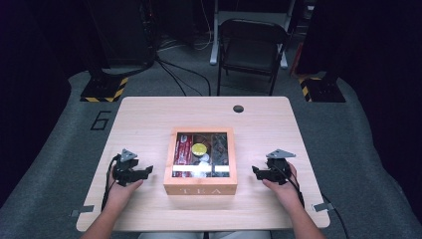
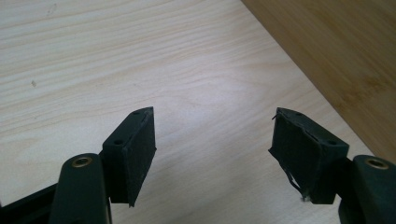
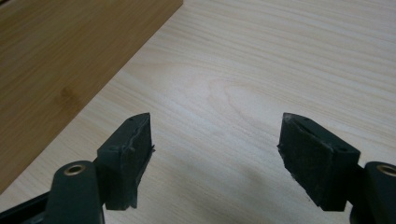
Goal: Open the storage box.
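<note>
The left tool (image 1: 147, 170) and right tool (image 1: 255, 172), jaws spread on nothing, flank the wooden tea box (image 1: 200, 189) between them on the table (image 1: 149, 114).

A pale wooden table (image 1: 149, 114) is standing on a grey carpet (image 1: 59, 149), with a round hole (image 1: 238, 108) showing near its far edge. Beyond it, a dark folding chair (image 1: 251, 47) is facing the table. Black cables (image 1: 179, 74) are trailing across the carpet behind. Two bases with yellow-and-black stripes (image 1: 104, 90) are sitting at the far left and far right (image 1: 321, 89). A number six (image 1: 101, 120) is showing on the carpet at the left.
</note>
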